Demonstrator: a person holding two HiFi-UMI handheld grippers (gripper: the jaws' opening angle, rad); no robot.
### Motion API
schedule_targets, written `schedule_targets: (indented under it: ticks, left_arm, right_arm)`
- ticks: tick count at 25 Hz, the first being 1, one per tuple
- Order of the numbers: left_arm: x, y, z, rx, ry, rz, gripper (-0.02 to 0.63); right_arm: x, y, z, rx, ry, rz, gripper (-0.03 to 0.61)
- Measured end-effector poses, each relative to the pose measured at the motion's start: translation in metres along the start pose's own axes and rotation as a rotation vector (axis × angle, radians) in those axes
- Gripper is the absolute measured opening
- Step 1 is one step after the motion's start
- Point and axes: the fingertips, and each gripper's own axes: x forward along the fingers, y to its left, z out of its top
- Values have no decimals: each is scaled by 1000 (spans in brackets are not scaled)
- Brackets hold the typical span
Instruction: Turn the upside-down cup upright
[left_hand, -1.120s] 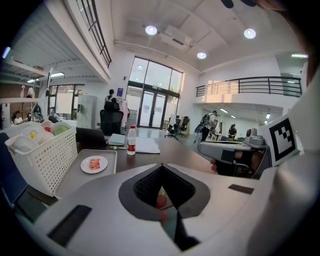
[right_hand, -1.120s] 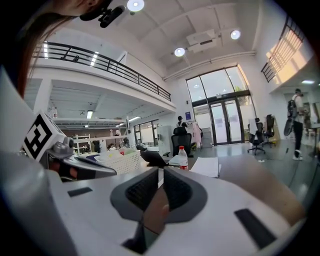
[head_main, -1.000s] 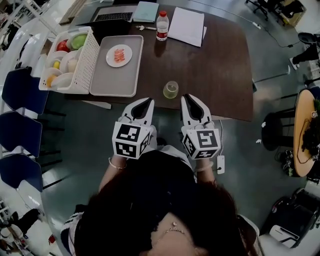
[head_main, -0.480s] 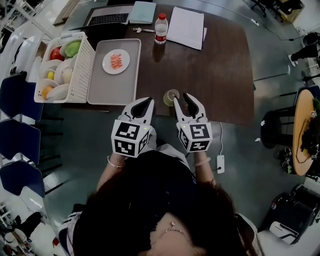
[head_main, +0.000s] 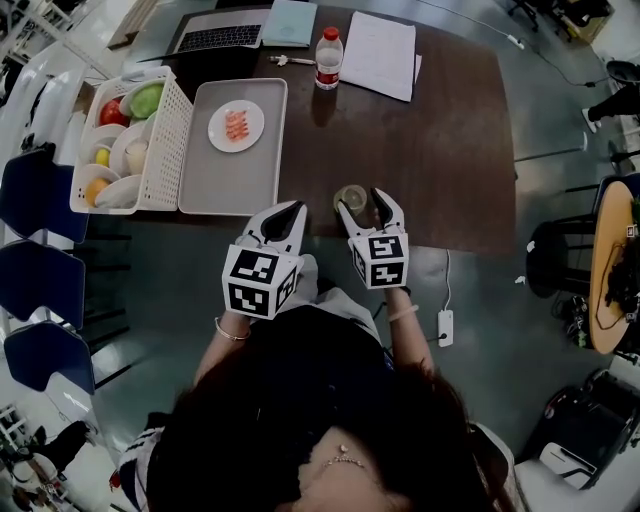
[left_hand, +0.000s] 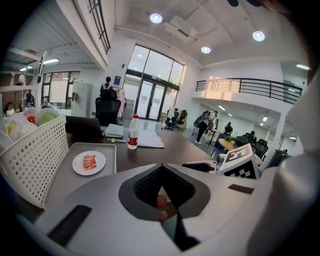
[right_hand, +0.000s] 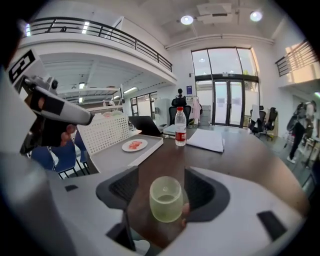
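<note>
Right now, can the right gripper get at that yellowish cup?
Probably yes: the cup stands between the right gripper's opening jaws, not yet gripped, and nothing blocks the way.

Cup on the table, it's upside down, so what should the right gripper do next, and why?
Probably close on the cup: the right gripper is opening, its fingers stand either side of the upside-down cup, not yet pressing it.

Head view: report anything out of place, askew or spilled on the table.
The pale green cup near the front edge of the table stands upside down, base up, between the right tongs, whose jaws are opening without touching it. Nothing looks spilled.
</note>
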Motion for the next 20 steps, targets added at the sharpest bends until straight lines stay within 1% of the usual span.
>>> schedule_targets:
  ticks: [4, 6, 11, 16, 20]
  left_arm:
    - [-2, 5, -4, -8, 10, 7, 3]
    - [-4, 8, -7, -12, 14, 11, 3]
    - [-8, 12, -14, -19, 27, 21, 2]
    - [-12, 13, -16, -20, 34, 26, 3]
    - [-15, 16, -19, -21, 35, 31, 2]
  right_arm:
    - [17, -2, -24, 22, 68, 14, 315]
    - [25, -3, -36, 19, 97, 3, 330]
    - [37, -5, -49, 4, 130, -23, 331]
    - [42, -7, -55, 37, 147, -34, 331]
    - [45, -12, -62, 12, 175, -71, 328]
